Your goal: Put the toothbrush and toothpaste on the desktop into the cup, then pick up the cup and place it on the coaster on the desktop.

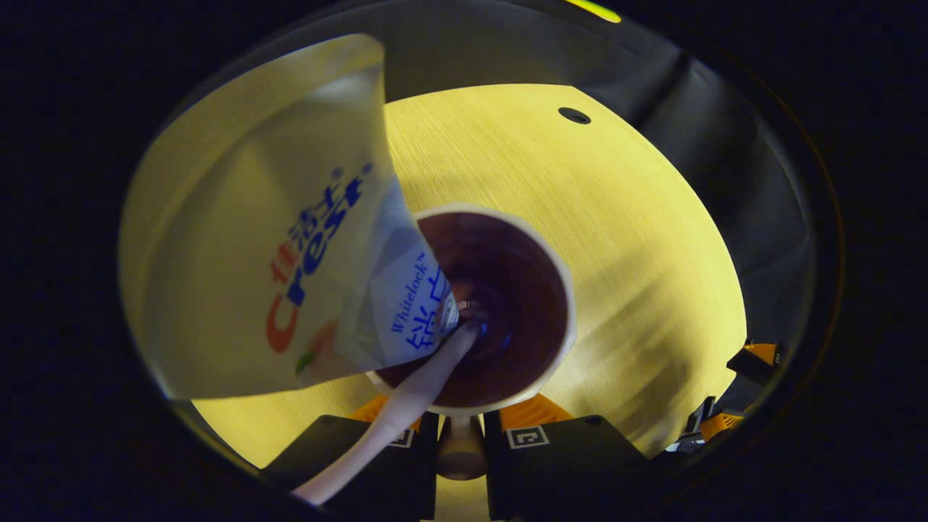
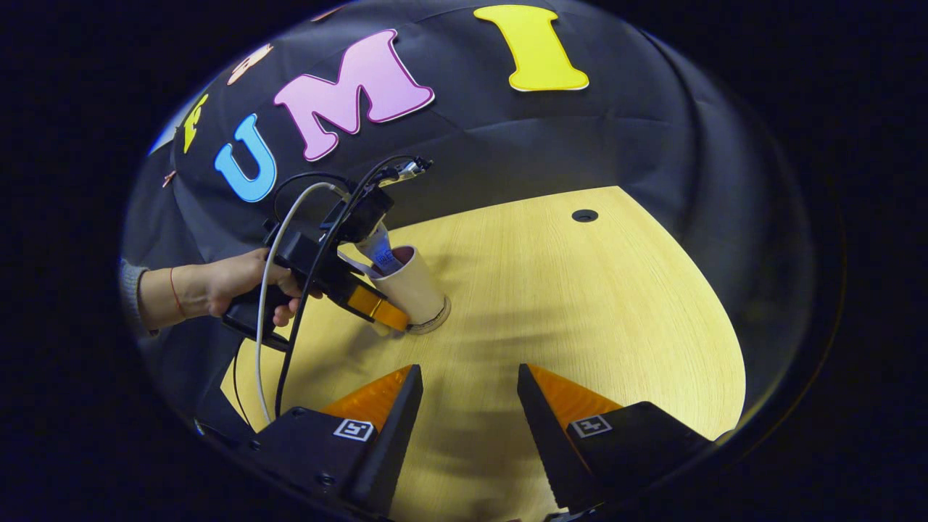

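Note:
I look straight down into the cream cup [image 1: 562, 290], brown inside. A white toothpaste tube [image 1: 275, 239] leans out of it to the left, and a white toothbrush [image 1: 406, 406] runs from its bottom toward me. My left gripper [image 1: 461, 428] is shut on the cup's handle. In the right gripper view the cup [image 2: 415, 288] stands slightly tilted on a thin round coaster [image 2: 438, 320], with the left gripper [image 2: 380, 308] clamped on its side and the toothpaste [image 2: 382, 254] sticking up. My right gripper [image 2: 464, 384] hangs open over bare table, nearer than the cup.
A hand [image 2: 239, 283] holds the left gripper, with cables trailing down from it. The wooden table [image 2: 580, 312] has a small dark hole [image 2: 584, 215] at its back and a curved edge on the right. The black cloth wall rises behind it.

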Motion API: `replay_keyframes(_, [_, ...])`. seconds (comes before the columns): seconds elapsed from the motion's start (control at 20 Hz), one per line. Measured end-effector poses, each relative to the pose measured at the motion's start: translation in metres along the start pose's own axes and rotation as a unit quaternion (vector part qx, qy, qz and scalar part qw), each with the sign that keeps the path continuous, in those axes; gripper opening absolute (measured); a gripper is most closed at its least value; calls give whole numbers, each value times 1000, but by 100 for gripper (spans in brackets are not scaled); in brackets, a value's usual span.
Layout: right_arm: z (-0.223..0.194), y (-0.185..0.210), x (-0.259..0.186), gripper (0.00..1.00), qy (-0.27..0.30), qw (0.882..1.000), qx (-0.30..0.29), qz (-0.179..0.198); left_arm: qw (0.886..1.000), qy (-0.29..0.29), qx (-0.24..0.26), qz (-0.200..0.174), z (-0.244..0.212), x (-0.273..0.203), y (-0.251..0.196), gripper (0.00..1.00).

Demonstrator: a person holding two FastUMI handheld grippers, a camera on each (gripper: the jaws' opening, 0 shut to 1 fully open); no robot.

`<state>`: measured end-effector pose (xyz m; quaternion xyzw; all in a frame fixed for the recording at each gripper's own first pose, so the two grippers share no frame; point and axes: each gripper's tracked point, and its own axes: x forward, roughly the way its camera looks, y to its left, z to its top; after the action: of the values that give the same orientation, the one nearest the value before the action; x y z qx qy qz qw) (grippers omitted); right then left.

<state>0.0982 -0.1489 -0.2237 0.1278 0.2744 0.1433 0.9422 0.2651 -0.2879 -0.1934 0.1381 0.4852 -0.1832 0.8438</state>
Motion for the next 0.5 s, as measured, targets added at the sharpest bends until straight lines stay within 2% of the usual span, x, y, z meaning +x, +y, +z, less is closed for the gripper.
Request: replay_keyframes(0.5, [-3,3,0,82,4,1000,1,0,1000,5,8,13,-4,3,-1,29])
